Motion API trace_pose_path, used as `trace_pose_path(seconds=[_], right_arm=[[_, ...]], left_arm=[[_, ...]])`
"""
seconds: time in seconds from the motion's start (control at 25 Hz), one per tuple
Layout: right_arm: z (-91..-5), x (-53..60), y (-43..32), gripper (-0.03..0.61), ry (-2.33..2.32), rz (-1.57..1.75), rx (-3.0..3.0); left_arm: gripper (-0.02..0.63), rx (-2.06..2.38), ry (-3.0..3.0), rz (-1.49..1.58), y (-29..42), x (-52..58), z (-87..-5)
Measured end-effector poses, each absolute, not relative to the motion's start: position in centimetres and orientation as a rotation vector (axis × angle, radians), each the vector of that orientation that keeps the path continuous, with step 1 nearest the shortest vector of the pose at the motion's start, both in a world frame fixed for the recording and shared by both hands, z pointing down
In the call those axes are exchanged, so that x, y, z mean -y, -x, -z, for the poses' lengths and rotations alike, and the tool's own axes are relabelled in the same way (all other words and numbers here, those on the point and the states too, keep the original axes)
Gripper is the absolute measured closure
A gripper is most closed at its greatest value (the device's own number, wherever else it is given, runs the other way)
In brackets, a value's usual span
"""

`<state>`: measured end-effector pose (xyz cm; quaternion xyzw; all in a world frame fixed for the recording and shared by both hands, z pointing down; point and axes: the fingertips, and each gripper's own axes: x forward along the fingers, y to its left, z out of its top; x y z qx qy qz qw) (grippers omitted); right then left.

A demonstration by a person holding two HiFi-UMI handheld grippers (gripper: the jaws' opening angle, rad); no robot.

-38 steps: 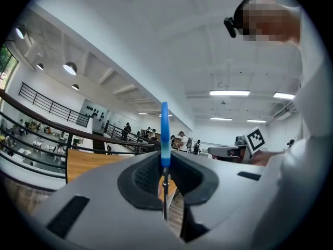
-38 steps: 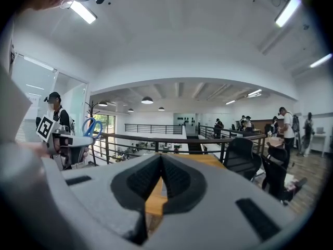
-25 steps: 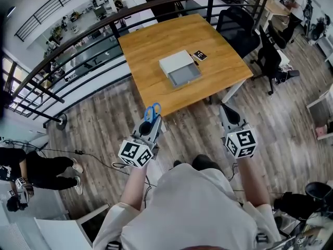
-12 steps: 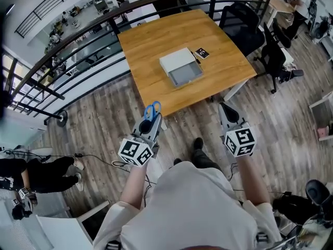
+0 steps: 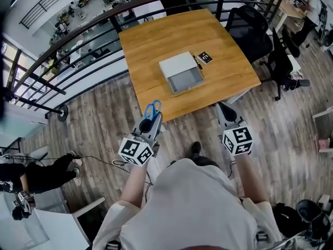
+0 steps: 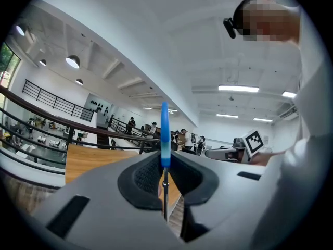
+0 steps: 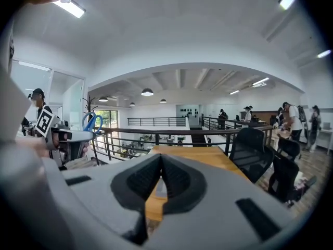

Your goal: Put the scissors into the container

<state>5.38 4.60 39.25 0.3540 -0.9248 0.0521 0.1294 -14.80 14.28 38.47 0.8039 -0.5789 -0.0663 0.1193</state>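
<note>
The left claw (image 5: 150, 122) gripped the scissors (image 5: 153, 110) by the blades, with the blue handles poking out ahead (likely for a handles-first drop). The container (image 5: 186, 79) lay well ahead. The right claw (image 5: 225, 111) was closed and empty.

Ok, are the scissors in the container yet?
Not in. The scissors stand clamped in the left gripper, off the table's near edge; the container looks empty.

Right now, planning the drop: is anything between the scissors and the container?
Nothing visible. Only bare table lies between the scissors in the left gripper and the open container; the black card sits beside it.
</note>
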Motion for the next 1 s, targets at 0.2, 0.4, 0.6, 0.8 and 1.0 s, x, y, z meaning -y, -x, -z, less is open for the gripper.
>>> trace_pose_path(seconds=[0.2,0.4,0.6,0.8,1.0], right_arm=[[-39.5,-0.6,-6.0,0.575,-0.984,-0.168,2.702],[-40.8,2.9,-7.2,0.575,-0.927,-0.177,2.72],[-41.6,6.1,-7.8,0.575,-0.869,-0.205,2.724],[-42.3,8.2,-8.5,0.575,-0.829,-0.219,2.721],[-43.4,10.0,-8.9,0.575,-0.824,-0.245,2.714]], left_arm=[[0.581,1.728,-2.317,0.188,13.7,-10.9,-38.4],[0.581,1.775,-2.289,0.163,12.3,-8.0,-39.3],[0.581,1.808,-2.253,0.142,11.3,-5.1,-39.6],[0.581,1.822,-2.226,0.136,10.2,-3.0,-39.9],[0.581,1.818,-2.222,0.122,9.6,-1.0,-40.6]])
